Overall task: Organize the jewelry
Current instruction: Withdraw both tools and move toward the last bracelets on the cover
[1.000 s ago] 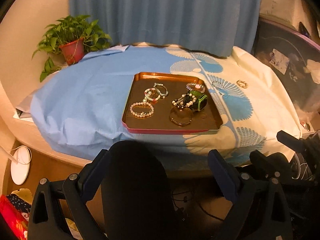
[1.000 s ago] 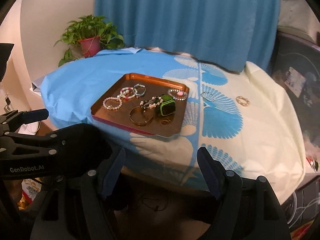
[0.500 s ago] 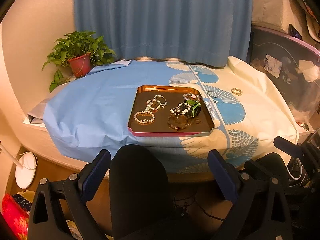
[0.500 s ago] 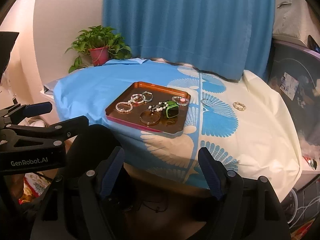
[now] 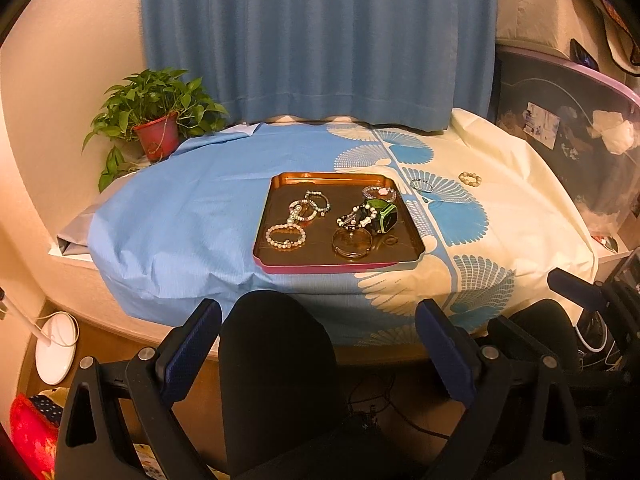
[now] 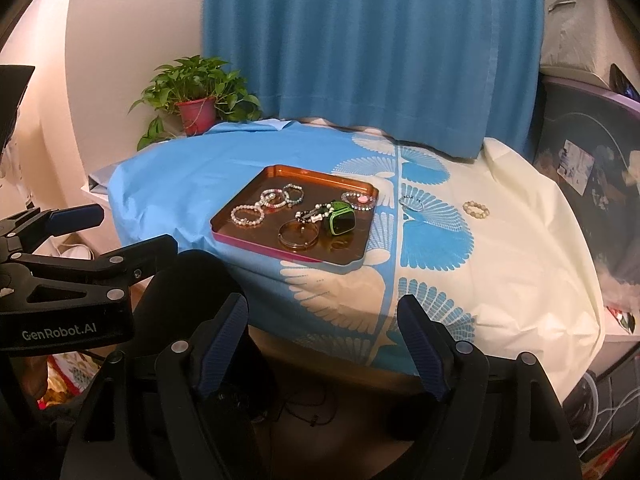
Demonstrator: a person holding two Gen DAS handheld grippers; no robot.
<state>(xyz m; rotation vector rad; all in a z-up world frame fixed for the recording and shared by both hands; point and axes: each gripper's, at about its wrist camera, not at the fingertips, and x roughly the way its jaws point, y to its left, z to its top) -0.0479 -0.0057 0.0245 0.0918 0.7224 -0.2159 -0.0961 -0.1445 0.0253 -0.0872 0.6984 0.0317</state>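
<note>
A copper tray [image 5: 280, 184] [image 6: 240, 209] sits mid-table on a blue and cream cloth. It holds several bead bracelets, a bangle [image 5: 352, 242] [image 6: 298, 234] and a green watch [image 5: 385, 216] [image 6: 341, 221]. Two bracelets lie on the cloth right of the tray: a dark thin one [image 5: 421, 186] [image 6: 411, 202] and a cream bead one [image 5: 469, 178] [image 6: 476, 209]. My left gripper [image 5: 318, 344] and right gripper [image 6: 323, 338] are both open and empty, held back off the table's near edge, well short of the tray.
A black chair back [image 5: 276, 360] stands between me and the table. A potted plant [image 5: 154, 120] is at the back left, a blue curtain [image 5: 320, 40] behind, and a dark storage bin [image 5: 568, 128] at the right. The left gripper body shows in the right wrist view [image 6: 72, 280].
Both grippers have drawn back and up from the table; the tray and jewelry look smaller and farther. Nothing on the table has moved.
</note>
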